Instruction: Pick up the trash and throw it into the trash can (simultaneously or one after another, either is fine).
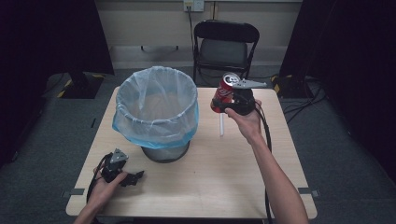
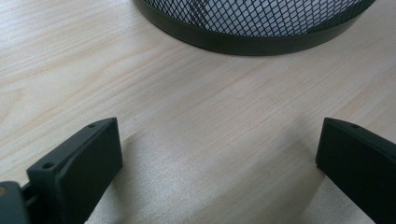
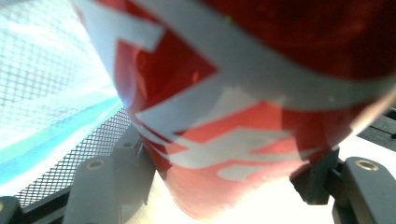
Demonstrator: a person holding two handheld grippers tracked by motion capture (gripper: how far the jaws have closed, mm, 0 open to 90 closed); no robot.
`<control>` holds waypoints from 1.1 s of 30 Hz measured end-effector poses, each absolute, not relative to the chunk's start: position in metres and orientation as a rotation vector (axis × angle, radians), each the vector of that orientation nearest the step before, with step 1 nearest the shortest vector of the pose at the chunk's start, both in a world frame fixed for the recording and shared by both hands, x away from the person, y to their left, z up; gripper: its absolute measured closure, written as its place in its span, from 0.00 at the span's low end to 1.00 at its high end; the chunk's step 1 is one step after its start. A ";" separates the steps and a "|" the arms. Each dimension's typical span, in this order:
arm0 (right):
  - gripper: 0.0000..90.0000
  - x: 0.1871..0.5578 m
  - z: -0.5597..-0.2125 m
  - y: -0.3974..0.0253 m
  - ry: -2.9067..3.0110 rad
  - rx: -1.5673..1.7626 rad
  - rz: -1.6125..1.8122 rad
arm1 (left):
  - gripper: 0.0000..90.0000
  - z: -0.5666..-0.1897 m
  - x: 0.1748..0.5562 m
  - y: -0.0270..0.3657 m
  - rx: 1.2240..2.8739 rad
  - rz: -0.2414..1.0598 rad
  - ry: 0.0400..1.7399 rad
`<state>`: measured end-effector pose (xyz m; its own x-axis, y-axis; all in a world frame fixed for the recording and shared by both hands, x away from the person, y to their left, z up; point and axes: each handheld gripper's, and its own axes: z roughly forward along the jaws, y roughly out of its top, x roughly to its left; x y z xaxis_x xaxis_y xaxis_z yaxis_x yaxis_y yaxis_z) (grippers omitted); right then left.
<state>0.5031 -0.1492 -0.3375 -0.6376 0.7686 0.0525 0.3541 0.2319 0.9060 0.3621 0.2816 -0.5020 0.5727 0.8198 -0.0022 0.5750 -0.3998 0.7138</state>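
A red and white soda can [image 1: 225, 91] hangs tilted above the table, just right of the bin, with my right gripper [image 1: 229, 103] shut on it. In the right gripper view the can [image 3: 243, 107] sits between the two jaws, very close to the camera. The black mesh waste bin [image 1: 156, 112] with a pale blue bag liner stands on the left half of the table. My left gripper [image 1: 133, 177] rests on the table near the front left, open, with nothing between its fingers [image 2: 84, 163]. The bin's base [image 2: 252, 28] lies straight ahead of it.
A white stick-like object [image 1: 222, 125] lies on the wooden table [image 1: 210, 177] below the can. A black folding chair [image 1: 225, 44] stands behind the table. Cables trail on the floor at the right.
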 end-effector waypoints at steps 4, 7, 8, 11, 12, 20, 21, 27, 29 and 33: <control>0.38 0.501 -0.331 -0.145 2.115 1.013 1.358 | 0.00 -0.502 0.362 0.282 2.124 0.463 1.108; 0.38 0.501 -0.325 -0.146 2.092 1.021 1.376 | 0.00 -0.502 0.362 0.282 2.124 0.463 1.108; 0.38 0.500 -0.323 -0.146 2.085 1.020 1.385 | 0.00 -0.502 0.362 0.282 2.124 0.463 1.108; 0.38 0.499 -0.313 -0.147 2.057 1.007 1.413 | 0.00 -0.502 0.362 0.282 2.124 0.463 1.108; 0.38 0.499 -0.310 -0.148 2.052 1.007 1.423 | 0.00 -0.502 0.362 0.282 2.124 0.463 1.108; 0.39 0.499 -0.287 -0.148 1.989 0.983 1.510 | 0.00 -0.502 0.362 0.282 2.124 0.463 1.108; 0.39 0.499 -0.285 -0.147 1.982 0.977 1.525 | 0.00 -0.502 0.362 0.282 2.123 0.463 1.108; 0.39 0.500 -0.269 -0.140 1.936 0.951 1.593 | 0.00 -0.502 0.362 0.282 2.127 0.463 1.106; 0.38 0.500 -0.264 -0.138 1.926 0.937 1.603 | 0.00 -0.502 0.362 0.282 2.123 0.463 1.108; 0.38 0.499 -0.255 -0.135 1.902 0.920 1.641 | 0.00 -0.502 0.362 0.282 2.124 0.463 1.108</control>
<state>0.4993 -0.1347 -0.2554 -0.6696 0.7384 0.0799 0.1873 0.0637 0.9802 0.3621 0.2816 -0.5020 0.5726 0.8198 -0.0020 0.5751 -0.3999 0.7137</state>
